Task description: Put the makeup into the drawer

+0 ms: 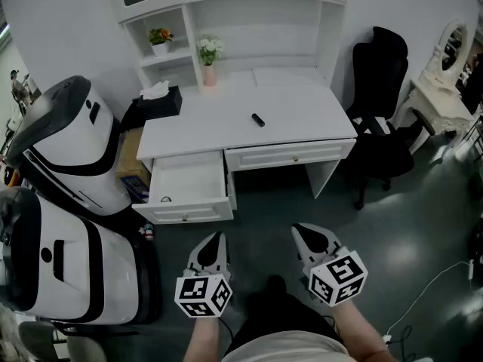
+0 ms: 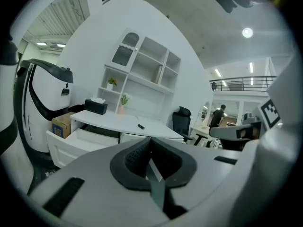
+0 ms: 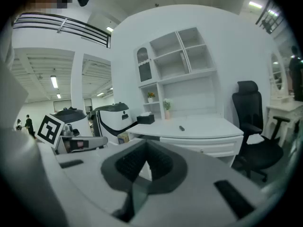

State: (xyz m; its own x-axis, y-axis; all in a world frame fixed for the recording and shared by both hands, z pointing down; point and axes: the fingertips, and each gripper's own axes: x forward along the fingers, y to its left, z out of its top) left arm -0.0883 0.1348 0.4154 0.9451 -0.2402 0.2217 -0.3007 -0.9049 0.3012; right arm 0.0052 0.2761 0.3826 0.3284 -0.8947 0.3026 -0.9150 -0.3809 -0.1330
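Observation:
The makeup, a small black stick (image 1: pixel 258 120), lies near the middle of the white desk (image 1: pixel 302 104). The desk's left drawer (image 1: pixel 198 207) is pulled out; a small dark item (image 1: pixel 165 199) lies in its front left corner. My left gripper (image 1: pixel 216 238) and right gripper (image 1: pixel 304 234) hang side by side over the dark floor, well short of the desk, both shut and holding nothing. The left gripper view looks past its closed jaws (image 2: pixel 150 146) at the black stick (image 2: pixel 141 126) and the drawer (image 2: pixel 78 137). Beyond its own jaws (image 3: pixel 146 148), the right gripper view also shows the black stick (image 3: pixel 182 127).
A black tissue box (image 1: pixel 160 100) and a pink vase of flowers (image 1: pixel 209 55) stand at the desk's back left. Large white-and-black machines (image 1: pixel 68 149) crowd the left beside a cardboard box (image 1: pixel 133 157). A black office chair (image 1: pixel 381 89) and a white vanity (image 1: pixel 441 100) are at the right.

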